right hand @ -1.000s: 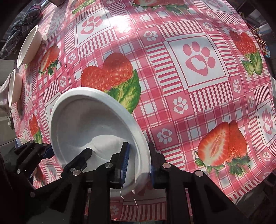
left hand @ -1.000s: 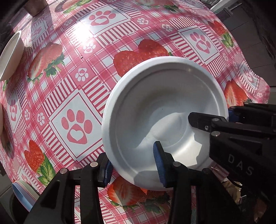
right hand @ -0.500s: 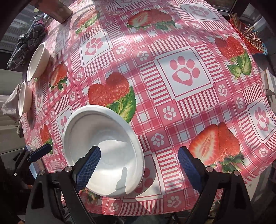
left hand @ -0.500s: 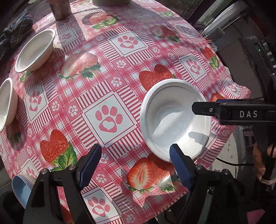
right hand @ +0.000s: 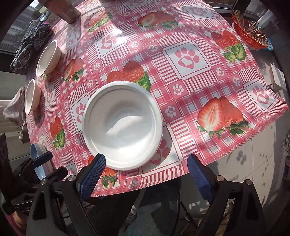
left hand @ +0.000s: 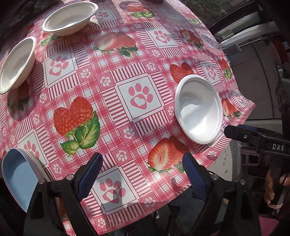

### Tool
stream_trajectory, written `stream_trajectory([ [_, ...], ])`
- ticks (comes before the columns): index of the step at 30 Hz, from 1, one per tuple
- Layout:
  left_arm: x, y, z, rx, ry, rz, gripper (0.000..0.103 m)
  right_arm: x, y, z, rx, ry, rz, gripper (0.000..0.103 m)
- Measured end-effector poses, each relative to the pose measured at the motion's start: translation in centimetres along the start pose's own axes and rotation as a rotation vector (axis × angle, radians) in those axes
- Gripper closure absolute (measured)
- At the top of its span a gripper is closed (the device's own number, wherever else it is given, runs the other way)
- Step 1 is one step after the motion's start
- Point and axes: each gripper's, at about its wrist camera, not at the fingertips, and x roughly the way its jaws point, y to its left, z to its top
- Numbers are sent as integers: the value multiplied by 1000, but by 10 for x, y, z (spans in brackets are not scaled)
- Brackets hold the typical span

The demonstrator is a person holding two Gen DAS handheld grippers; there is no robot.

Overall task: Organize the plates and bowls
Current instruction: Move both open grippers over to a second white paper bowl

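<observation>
A white bowl point(right hand: 123, 125) stands alone on the strawberry tablecloth near the table's front edge; it also shows in the left wrist view point(left hand: 199, 109) at the right. My right gripper point(right hand: 145, 174) is open and empty, pulled back just off the bowl's near rim. My left gripper point(left hand: 143, 174) is open and empty over the front edge, left of that bowl. Two more white bowls point(left hand: 69, 18) point(left hand: 16, 63) sit at the far left. A light blue plate point(left hand: 18, 177) lies at the near left corner.
A red basket of wooden sticks point(right hand: 252, 34) stands at the far right edge. A brown cup point(right hand: 61, 10) and a dark checked cloth point(right hand: 30, 45) sit at the far left. The tablecloth point(right hand: 190, 59) overhangs the front edge.
Both grippers let go of the white bowl, opened wide and pulled back toward the table's front edge. The bowl now rests on the tablecloth.
</observation>
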Motion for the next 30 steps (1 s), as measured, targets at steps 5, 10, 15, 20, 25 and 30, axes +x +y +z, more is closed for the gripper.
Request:
stream_trajectory([
  [5, -42, 41, -14, -20, -23, 23, 12, 1, 44, -7, -66, 17, 24, 11],
  [10, -62, 70, -16, -67, -55, 37, 12, -1, 92, -8, -146, 27, 64, 11],
  [15, -85, 101, -11, -124, -103, 63, 12, 0, 131, -3, -166, 34, 110, 11],
  [20, -109, 130, 9, -176, -164, 118, 12, -3, 167, 13, -182, 20, 116, 11],
  [25, -123, 151, 42, -212, -204, 139, 12, -12, 199, 47, -195, -31, 86, 11],
  [30, -132, 165, 79, -240, -228, 193, 12, -10, 214, 94, -158, -56, 77, 11],
])
